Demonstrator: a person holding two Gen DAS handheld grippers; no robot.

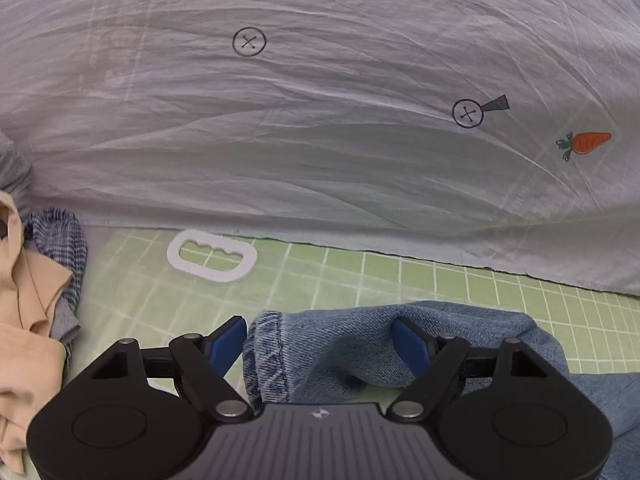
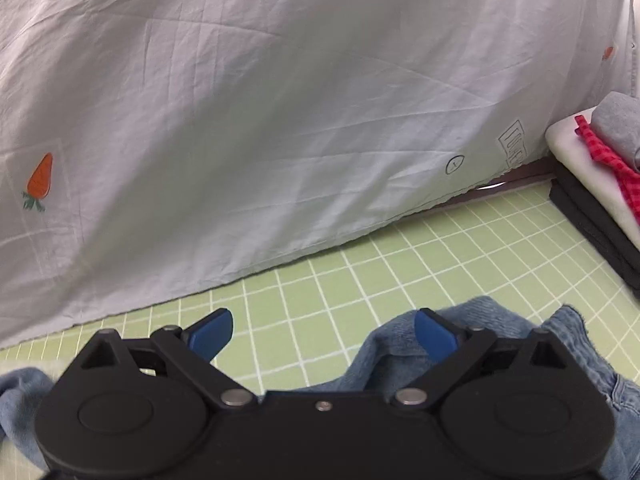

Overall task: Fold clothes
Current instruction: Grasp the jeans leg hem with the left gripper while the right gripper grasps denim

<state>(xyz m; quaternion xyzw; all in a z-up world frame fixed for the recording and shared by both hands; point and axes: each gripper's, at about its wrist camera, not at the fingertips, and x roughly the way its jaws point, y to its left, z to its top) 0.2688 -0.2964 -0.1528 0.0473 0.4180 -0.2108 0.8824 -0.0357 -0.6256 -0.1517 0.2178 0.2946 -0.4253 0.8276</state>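
Only the left wrist view shows the heap of beige and blue-checked clothes (image 1: 36,280) at far left and the white plastic ring (image 1: 212,256) on the green grid mat (image 1: 440,276); there the left gripper (image 1: 320,344) stands wide, its 2 blue pads clear of the hemmed leg of the jeans (image 1: 360,344) lying between them. Only the right wrist view shows the folded stack (image 2: 596,168) at right, topped by red-checked and grey cloth. The right gripper (image 2: 324,336) is also wide, holding nothing, over denim on the near mat, and the writing printed on the pale backdrop sheet (image 2: 280,120) is too blurred to read.
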